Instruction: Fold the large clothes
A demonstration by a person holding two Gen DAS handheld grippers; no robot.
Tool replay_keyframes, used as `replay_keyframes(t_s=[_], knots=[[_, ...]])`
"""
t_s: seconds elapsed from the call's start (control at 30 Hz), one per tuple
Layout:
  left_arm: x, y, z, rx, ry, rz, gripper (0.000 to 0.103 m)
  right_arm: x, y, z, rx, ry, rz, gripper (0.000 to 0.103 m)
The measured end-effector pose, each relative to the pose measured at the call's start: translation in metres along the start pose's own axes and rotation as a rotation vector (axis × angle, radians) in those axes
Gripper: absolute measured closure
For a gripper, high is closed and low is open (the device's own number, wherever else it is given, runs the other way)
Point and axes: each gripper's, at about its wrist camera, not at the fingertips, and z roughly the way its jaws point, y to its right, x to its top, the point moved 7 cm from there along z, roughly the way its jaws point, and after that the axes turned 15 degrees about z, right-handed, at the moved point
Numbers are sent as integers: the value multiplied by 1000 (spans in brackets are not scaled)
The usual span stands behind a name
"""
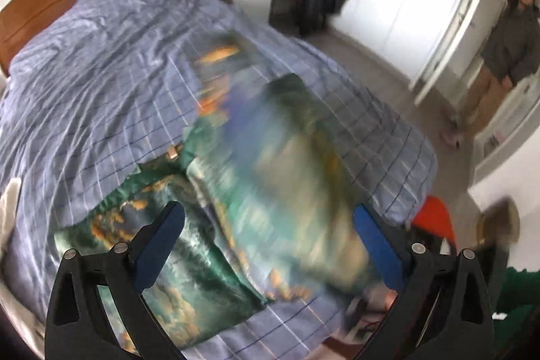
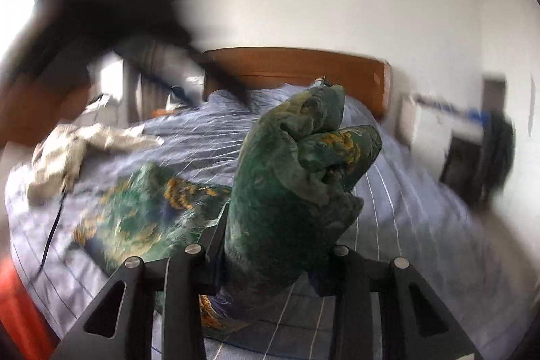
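step: lift-and-spread | right gripper (image 2: 276, 225) clenched on bunched green garment (image 2: 290, 177) above bed (image 2: 422, 208) | left gripper (image 1: 270, 245) released, empty | advice: pinch a second edge before pulling taut over bed

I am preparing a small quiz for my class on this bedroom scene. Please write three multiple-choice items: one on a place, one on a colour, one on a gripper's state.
1. Where does the pale garment lie?
A. on the bed
B. on the floor
C. on the white cabinet

2. What colour is the bedcover?
A. plain red
B. blue with thin lines
C. black

3. What is the state of the right gripper?
A. open and empty
B. shut on the green printed garment
C. shut on a pillow

Answers:
1 A, it lies crumpled on the cover near the far left side.
2 B, a blue checked cover fills both views.
3 B, bunched green cloth rises from between its fingers.
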Motion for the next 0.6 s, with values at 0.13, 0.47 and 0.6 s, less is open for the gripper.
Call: replay_keyframes(t_s=[0.13,0.47,0.6], knots=[[-5,-2,32,14,-177,36,2,-6,-39,16,11,22,-259,66],[-62,-54,49,133,-359,-23,63,-15,-73,29,196,-36,-293,50],[-89,-101,25,101,-290,-116,62,1,-46,9,405,-134,-16,49]])
